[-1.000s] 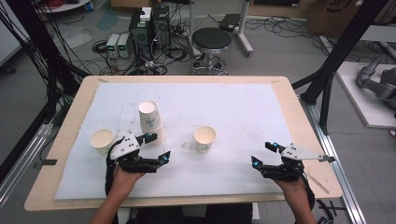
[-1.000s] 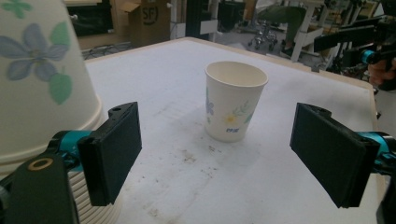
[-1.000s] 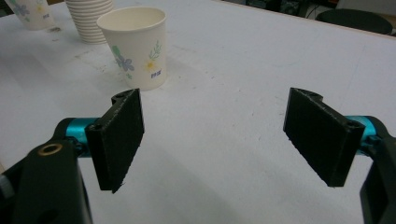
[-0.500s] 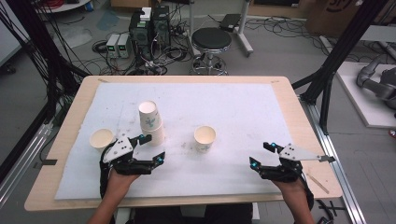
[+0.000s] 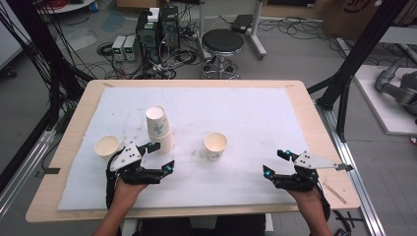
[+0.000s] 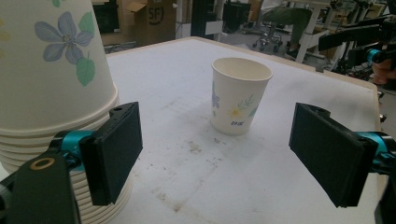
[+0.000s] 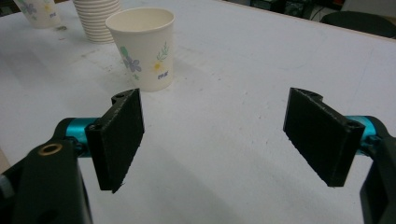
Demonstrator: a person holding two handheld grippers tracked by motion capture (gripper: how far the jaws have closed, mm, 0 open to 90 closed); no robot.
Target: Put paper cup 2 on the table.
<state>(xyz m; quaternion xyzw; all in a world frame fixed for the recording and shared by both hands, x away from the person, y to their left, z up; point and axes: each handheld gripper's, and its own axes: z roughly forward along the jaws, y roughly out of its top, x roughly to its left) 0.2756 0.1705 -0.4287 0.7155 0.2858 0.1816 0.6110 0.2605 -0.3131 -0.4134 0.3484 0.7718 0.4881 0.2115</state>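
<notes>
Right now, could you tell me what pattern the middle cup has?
Cup: cream with blue and yellow flowers and green leaves, clearest in the right gripper view.

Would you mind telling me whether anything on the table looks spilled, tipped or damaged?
Nothing serious: the cup stack and both single cups stand upright. The white mat has small brownish stains near the stack, seen in the left gripper view.

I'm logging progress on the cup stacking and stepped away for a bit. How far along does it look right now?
Done: several cups are nested in the cup stack. In hand: nothing; the left hand-held gripper is open beside the stack's base, and the right hand-held gripper is open over bare mat. Left: two single cups stand loose, the middle cup and the left cup. Probably one of them goes on next.
</notes>
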